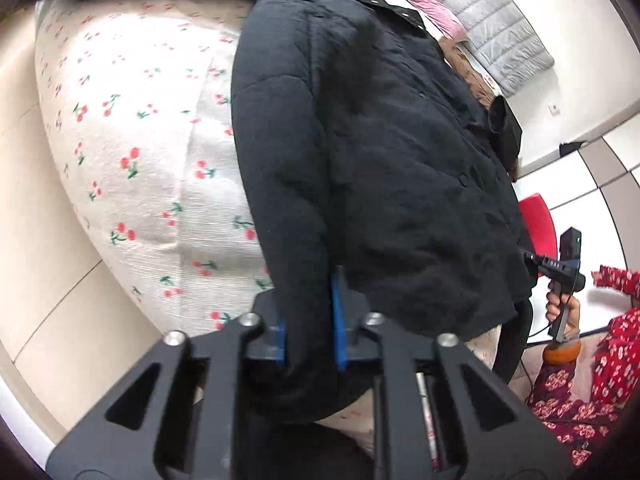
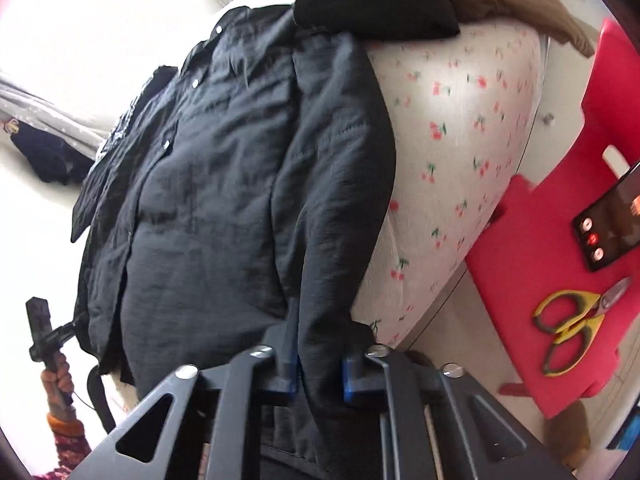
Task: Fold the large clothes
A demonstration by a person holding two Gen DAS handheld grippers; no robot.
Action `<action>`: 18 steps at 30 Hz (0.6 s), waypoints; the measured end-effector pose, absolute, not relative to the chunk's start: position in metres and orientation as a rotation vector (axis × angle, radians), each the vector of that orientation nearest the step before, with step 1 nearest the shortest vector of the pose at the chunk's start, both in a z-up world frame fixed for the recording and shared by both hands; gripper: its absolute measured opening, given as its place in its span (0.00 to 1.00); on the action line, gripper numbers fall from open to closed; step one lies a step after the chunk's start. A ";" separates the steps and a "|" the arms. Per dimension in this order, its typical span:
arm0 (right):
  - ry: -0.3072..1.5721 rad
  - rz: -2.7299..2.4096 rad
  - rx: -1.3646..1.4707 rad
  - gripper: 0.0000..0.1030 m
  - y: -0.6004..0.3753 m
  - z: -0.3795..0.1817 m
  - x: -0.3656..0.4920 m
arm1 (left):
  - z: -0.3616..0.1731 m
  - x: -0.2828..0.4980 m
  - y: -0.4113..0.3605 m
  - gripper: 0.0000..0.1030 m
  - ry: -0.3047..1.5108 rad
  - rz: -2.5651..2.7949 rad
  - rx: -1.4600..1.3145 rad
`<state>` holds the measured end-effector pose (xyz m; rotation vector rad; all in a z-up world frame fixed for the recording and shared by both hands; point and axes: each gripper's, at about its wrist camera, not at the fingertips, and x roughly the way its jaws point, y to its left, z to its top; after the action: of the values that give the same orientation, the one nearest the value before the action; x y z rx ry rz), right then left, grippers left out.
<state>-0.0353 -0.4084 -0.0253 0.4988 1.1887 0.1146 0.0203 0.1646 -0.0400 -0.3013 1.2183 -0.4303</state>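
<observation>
Jacket (image 1: 360,140) fills mid-frame, spread on the cherry-print cover (image 1: 132,140). My left gripper (image 1: 308,320) pinches one cuff, right gripper (image 2: 320,360) pinches the other. Puffy, slick fabric; I reckon a sleeve slips out if I pull unevenly.

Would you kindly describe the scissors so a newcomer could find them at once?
Start at the cherry-print bedspread under the black jacket, then look right to the red stool beside it. The scissors lie on that stool, below a phone. Their yellow handles and shut blades set them apart from it.
</observation>
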 end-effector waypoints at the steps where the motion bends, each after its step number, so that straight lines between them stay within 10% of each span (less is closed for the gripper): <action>1: 1.172 0.103 0.489 0.10 -0.408 -0.019 -0.037 | -0.036 0.019 0.162 0.12 1.214 -0.424 -0.275; 8: 1.126 -0.053 0.311 0.10 -0.401 0.023 -0.045 | -0.017 -0.006 0.159 0.11 1.258 -0.486 -0.292; 12: 1.160 -0.128 0.178 0.31 -0.398 0.029 -0.031 | -0.034 -0.006 0.138 0.52 1.333 -0.357 -0.028; 15: 1.099 -0.194 0.121 0.62 -0.402 0.046 -0.023 | -0.015 0.005 0.141 0.62 1.265 -0.283 0.000; 18: 1.050 -0.197 0.150 0.69 -0.410 0.067 -0.003 | 0.011 0.025 0.136 0.73 1.175 -0.222 0.044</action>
<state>-0.0029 -0.4096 0.0667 0.1502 1.0495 -0.1970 0.0246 0.1364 0.0109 0.0445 1.1753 -0.2218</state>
